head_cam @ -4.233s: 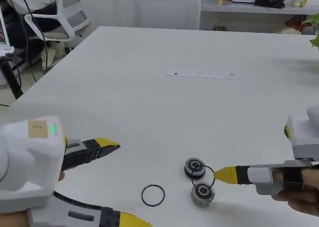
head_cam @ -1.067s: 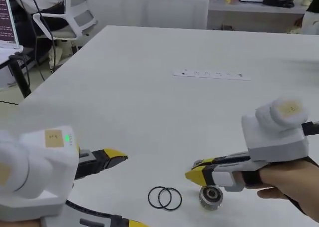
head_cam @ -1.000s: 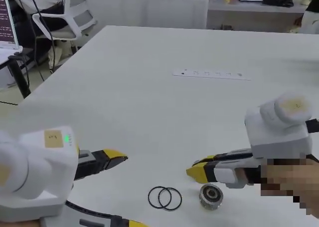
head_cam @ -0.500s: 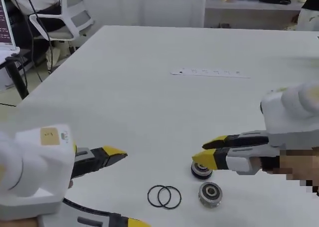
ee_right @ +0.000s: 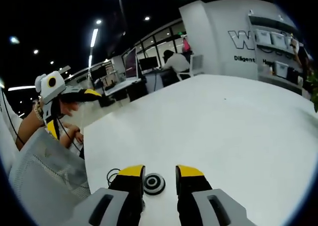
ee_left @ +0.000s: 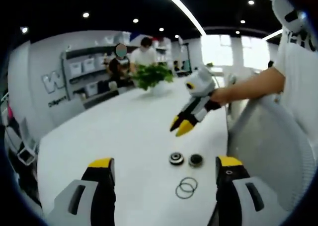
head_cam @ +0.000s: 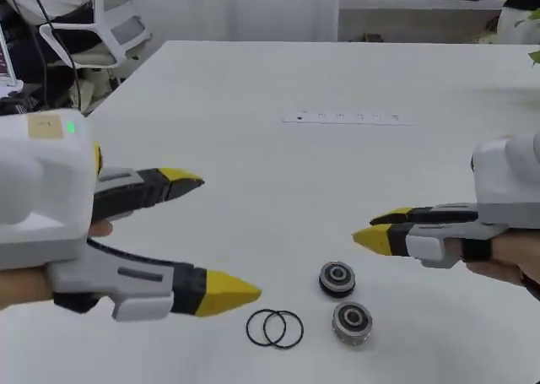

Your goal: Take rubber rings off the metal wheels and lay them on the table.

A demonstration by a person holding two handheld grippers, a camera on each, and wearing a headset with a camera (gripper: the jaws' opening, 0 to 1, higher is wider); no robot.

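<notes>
now the right claw has left the wheels.

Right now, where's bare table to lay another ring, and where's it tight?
Free: the wide stretch of table between the printed strip, the left gripper and the right gripper; also everything beyond the strip. Crowded: the near edge, where two overlapping rubber rings and two metal wheels sit close together. A little bare table left of the rings.
</notes>
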